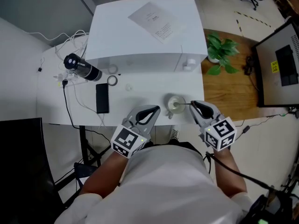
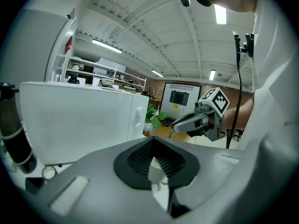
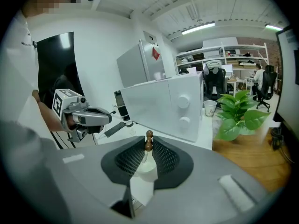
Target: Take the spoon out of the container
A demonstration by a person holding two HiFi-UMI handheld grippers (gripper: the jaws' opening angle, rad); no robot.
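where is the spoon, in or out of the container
in: the spoon stands in the container, its handle gripped by the right claw

counts | left gripper (image 1: 148,111) + right gripper (image 1: 194,105): 2 | spoon (image 3: 148,143): 1 | container (image 1: 174,104): 1 | phone (image 1: 102,98): 1 | tape roll (image 1: 112,80): 1 | black cylinder (image 1: 82,68): 1 | white box (image 1: 140,41): 1 | paper sheet (image 1: 156,21): 1 | potted plant (image 1: 222,52): 1 | monitor (image 1: 281,65): 1

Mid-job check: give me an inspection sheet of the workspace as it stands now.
Surface: white table.
Job's things: container near the front edge; spoon standing in it.
Clutter: black bottle, phone, tape ring, white box with paper on top.
Grippers: right gripper shut on spoon handle; left gripper beside container, grip unclear.
Cables: black cable and white cable at table's left.
Surroundings: potted plant, monitor, wooden floor.
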